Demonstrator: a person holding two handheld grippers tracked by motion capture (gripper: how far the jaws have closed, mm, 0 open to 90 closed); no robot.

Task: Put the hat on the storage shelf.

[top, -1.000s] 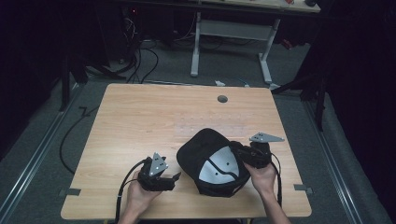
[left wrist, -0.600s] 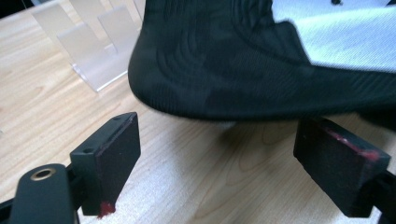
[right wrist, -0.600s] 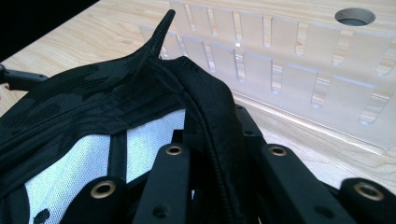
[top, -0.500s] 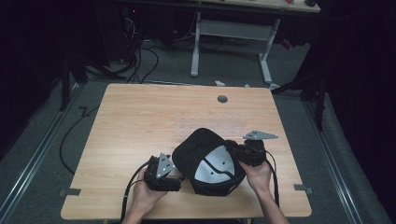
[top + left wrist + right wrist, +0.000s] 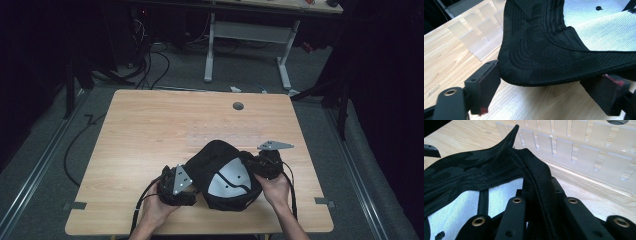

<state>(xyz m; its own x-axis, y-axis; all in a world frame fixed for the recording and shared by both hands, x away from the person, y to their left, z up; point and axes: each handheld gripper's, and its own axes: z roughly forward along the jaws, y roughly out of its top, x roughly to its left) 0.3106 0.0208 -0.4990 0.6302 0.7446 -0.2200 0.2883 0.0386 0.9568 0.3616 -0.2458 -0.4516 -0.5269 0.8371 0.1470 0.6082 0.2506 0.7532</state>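
Near the table (image 5: 150, 130) edge, right gripper (image 5: 260, 165) apparently clamps the cap (image 5: 220, 175) rim; left gripper (image 5: 187, 182), spread, has closed in.

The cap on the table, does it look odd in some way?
Yes. The black cap lies upside down, its white mesh lining facing up, and the right tool pinches its rim, lifting the edge crooked.

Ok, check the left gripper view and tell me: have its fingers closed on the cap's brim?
No: the left gripper stands open, its fingers spread to either side of the cap brim's edge, gripping nothing.
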